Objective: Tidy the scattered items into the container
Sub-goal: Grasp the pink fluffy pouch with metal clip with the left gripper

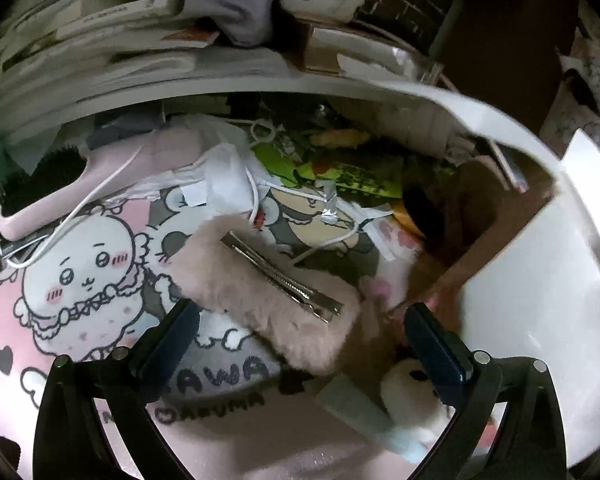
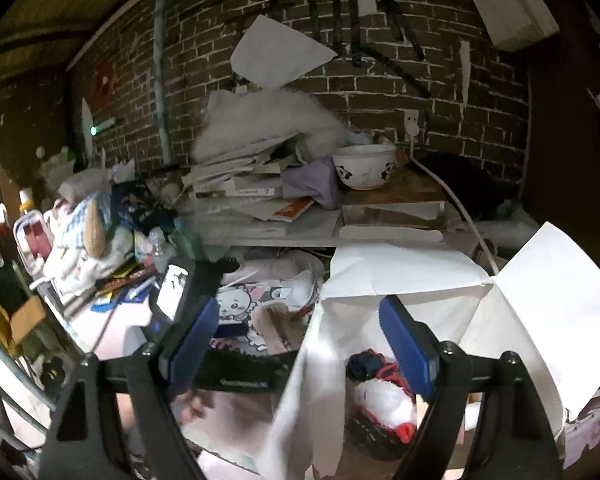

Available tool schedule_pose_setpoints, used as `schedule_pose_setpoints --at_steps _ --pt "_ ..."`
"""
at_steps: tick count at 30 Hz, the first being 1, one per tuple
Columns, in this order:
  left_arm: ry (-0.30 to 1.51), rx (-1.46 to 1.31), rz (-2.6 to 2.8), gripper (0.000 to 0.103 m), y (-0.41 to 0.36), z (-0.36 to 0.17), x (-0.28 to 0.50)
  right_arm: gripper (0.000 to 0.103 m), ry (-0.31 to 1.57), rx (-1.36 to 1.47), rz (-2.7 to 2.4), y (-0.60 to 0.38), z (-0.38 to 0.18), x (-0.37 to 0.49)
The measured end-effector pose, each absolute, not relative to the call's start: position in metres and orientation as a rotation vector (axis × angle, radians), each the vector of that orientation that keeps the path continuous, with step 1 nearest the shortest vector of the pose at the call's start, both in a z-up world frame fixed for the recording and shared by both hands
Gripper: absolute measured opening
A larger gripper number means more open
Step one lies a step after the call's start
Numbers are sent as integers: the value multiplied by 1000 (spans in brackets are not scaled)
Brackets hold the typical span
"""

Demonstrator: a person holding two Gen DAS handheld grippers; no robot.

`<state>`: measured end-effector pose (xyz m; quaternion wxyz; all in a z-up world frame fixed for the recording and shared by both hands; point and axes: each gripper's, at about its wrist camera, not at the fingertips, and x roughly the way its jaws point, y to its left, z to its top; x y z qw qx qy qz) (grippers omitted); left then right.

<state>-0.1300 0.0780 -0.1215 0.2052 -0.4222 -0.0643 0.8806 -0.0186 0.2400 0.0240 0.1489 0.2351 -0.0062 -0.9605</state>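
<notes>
In the left wrist view a fluffy pink hair clip (image 1: 260, 280) with a silver metal clasp (image 1: 284, 276) lies on a pink cartoon mat (image 1: 60, 280), just beyond my open, empty left gripper (image 1: 300, 340). A white plush toy (image 1: 408, 392) lies by the right finger. The white box wall (image 1: 520, 280) rises at the right. In the right wrist view my open, empty right gripper (image 2: 300, 344) hovers over the white box (image 2: 540, 300). Inside the box lie a white and red plush item (image 2: 384, 400) and a dark blue item (image 2: 364, 364).
A pink hairbrush (image 1: 60, 192), white cables (image 1: 100, 200) and green packaging (image 1: 340, 172) lie on the mat. A shelf above holds stacked books (image 2: 240, 184), a panda bowl (image 2: 362, 166) and grey cloth (image 2: 312, 180). A brick wall (image 2: 380, 80) stands behind; clutter at the left.
</notes>
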Motion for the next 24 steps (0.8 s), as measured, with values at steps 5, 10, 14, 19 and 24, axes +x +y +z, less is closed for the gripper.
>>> schedule_pose_setpoints --at_steps 5,10,14,19,24 --pt "-146 -1231 2490 102 79 -129 -142 81 -53 685 -2755 247 23 -22" --pt "-107 -1236 2507 66 75 -127 -147 81 -76 700 -2741 250 20 -26" --pt "-82 -1233 2474 49 66 -126 -146 81 -86 704 -2740 251 19 -27" --pt "-87 -1231 2431 35 43 -124 -136 81 -87 714 -2738 250 17 -29" --pt "-138 -1232 2429 32 16 -124 -121 81 -100 725 -2734 252 15 -31"
